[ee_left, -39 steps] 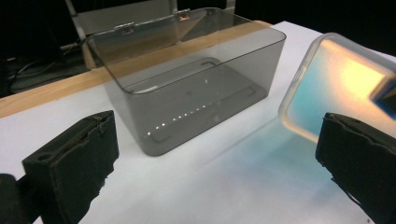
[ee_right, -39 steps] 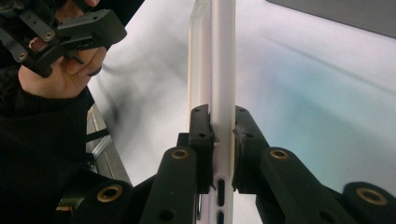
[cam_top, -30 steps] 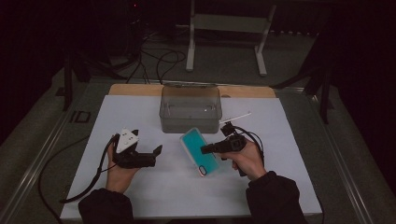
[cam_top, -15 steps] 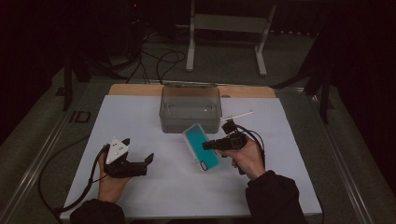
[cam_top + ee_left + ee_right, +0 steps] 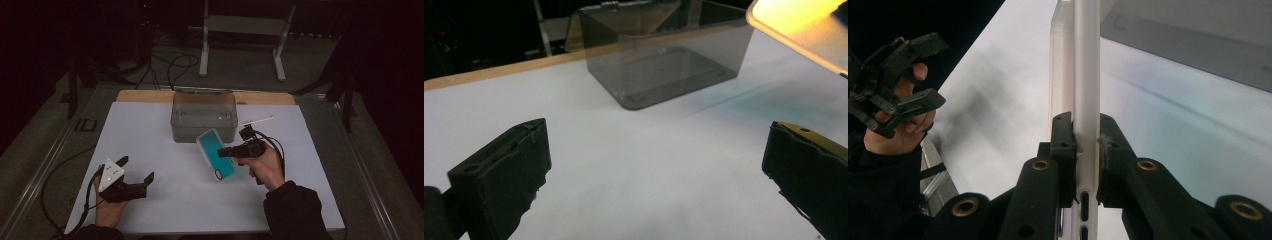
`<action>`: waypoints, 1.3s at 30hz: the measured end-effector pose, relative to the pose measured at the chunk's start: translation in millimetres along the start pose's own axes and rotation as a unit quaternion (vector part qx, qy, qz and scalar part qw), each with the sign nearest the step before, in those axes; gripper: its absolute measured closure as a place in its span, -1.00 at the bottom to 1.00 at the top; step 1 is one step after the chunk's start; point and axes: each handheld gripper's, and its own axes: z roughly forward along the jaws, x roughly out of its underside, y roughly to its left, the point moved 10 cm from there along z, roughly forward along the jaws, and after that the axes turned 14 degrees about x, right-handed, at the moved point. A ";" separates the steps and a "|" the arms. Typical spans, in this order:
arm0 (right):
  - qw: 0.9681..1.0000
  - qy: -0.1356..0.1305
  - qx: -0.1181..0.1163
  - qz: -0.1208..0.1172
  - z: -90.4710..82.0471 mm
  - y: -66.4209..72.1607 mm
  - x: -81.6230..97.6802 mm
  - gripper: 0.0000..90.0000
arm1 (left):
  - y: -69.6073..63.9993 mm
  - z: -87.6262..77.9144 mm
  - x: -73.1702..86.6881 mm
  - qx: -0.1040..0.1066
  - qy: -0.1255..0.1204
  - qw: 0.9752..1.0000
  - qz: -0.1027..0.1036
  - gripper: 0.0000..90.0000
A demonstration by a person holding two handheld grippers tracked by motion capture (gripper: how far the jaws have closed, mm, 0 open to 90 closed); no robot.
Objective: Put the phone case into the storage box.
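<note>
- Resting low over the near left part of the counter (image 5: 150,130), my left gripper (image 5: 136,175) has its fingers (image 5: 504,170) spread wide, with nothing but bare white surface between them.
- Looking along those fingers in the left gripper view, I see the clear plastic box (image 5: 664,55) ahead, and a bright edge of the phone at the upper right corner.
- The box (image 5: 204,116) stands at the middle of the far side of the counter, open at the top.
- Just in front of the box, at its right front corner, is the phone (image 5: 215,153) in its teal case, tilted and held up off the counter.
- My right gripper (image 5: 223,152) reaches in from the right, and its fingers (image 5: 1064,145) pinch the phone (image 5: 1085,75) by its thin edges near one end, one on each face.
- Behind my right hand (image 5: 265,167), a thin white stick (image 5: 256,121) lies on the counter, right of the box.
</note>
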 end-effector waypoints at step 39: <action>0.997 -0.046 0.057 0.029 -16.2 -10.6 -54.4 0.82 | 14.4 0.1 17.2 -0.068 0.002 0.998 -0.013 -0.99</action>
